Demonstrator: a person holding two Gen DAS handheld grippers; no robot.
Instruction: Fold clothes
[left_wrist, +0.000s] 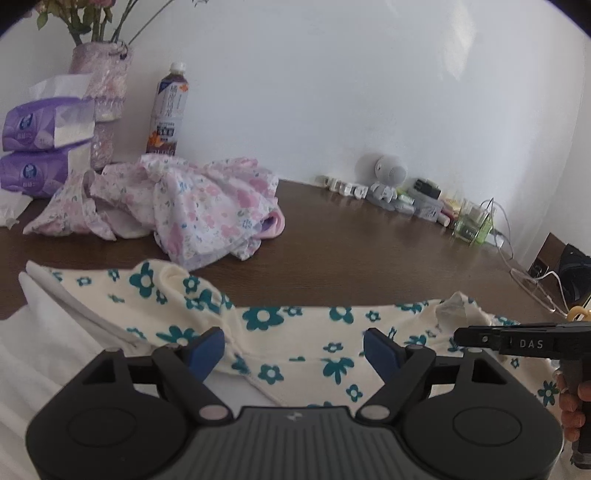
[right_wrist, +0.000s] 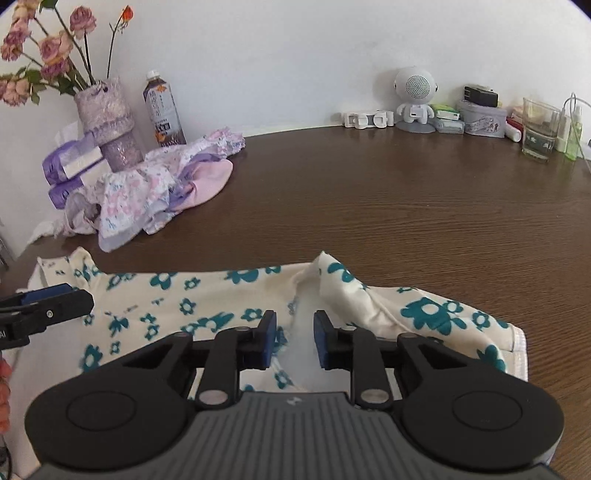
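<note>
The cream garment w/ teal flowers (left_wrist: 295, 332) lies spread along the near edge of the brown table (left_wrist: 369, 251), at about 6 o'clock in both views, one end bunched up into a small peak.

Left gripper (left_wrist: 294, 349) hovers just above the cloth, fingers wide apart, nothing between the blue pads (left_wrist: 207, 350). Right gripper (right_wrist: 294, 341) is over a fold of the same garment; its pads stand apart w/ a narrow gap and pale cloth shows under the gap, but no grip on it, so I call it open. In the left view the right gripper comes in from 3 o'clock, w/ a hand (left_wrist: 570, 402) around the handle.

At 10 o'clock, well apart, a pink floral clothes pile (left_wrist: 177, 206) sits in a heap, beside purple tissue packs (left_wrist: 40, 147), a vase w/ roses (right_wrist: 107, 125) and a drink bottle (left_wrist: 168, 110). At 1 o'clock, near the wall, a small white robot figure (right_wrist: 413, 99) and a glass (right_wrist: 539, 129).
</note>
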